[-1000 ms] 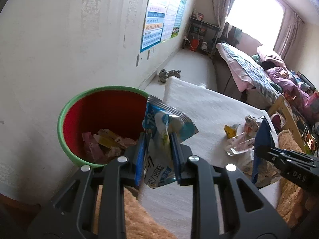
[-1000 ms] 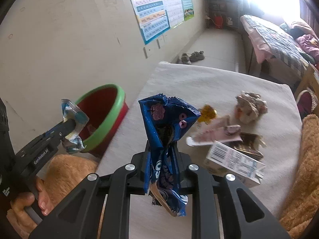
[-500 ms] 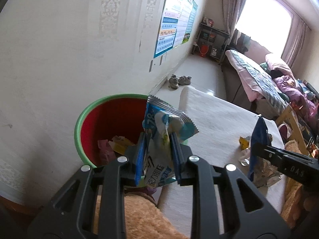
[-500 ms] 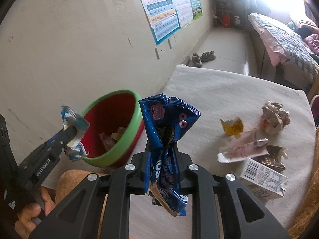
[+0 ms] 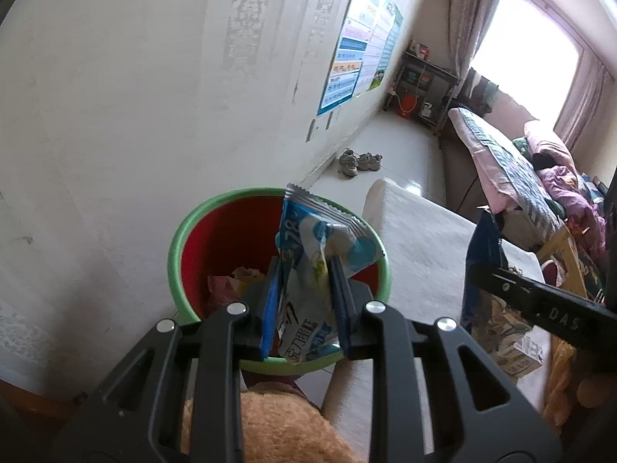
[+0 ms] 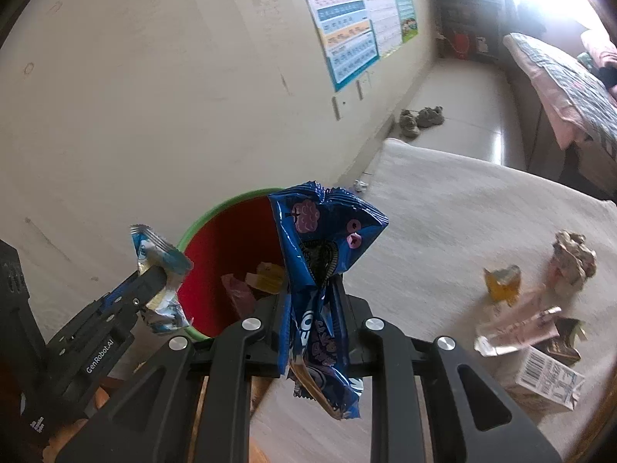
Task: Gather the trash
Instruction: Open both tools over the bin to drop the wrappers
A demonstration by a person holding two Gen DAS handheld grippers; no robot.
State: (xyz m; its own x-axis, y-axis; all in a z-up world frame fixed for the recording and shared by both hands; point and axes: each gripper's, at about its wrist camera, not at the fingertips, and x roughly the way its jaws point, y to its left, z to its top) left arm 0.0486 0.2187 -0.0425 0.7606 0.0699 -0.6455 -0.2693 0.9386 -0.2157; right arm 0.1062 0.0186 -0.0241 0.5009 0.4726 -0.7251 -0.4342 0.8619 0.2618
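Observation:
My left gripper (image 5: 304, 266) is shut on a light blue and white snack wrapper (image 5: 312, 239) and holds it above the near side of a red bin with a green rim (image 5: 216, 239). The bin holds a few wrappers (image 5: 231, 281). My right gripper (image 6: 312, 285) is shut on a dark blue cookie wrapper (image 6: 320, 239), held above the bin's (image 6: 227, 239) right edge. The left gripper (image 6: 154, 274) with its wrapper shows at the bin's left in the right wrist view. The right gripper (image 5: 486, 266) shows at the right in the left wrist view.
The bin stands beside a table with a white cloth (image 6: 443, 208). On the cloth lie a crumpled paper ball (image 6: 572, 260), a yellow wrapper (image 6: 501, 283), a pink wrapper (image 6: 516, 328) and a small carton (image 6: 547, 382). A wall (image 5: 135, 115) is close on the left.
Both grippers have moved left toward the bin with their wrappers still held. The bin now sits directly under both.

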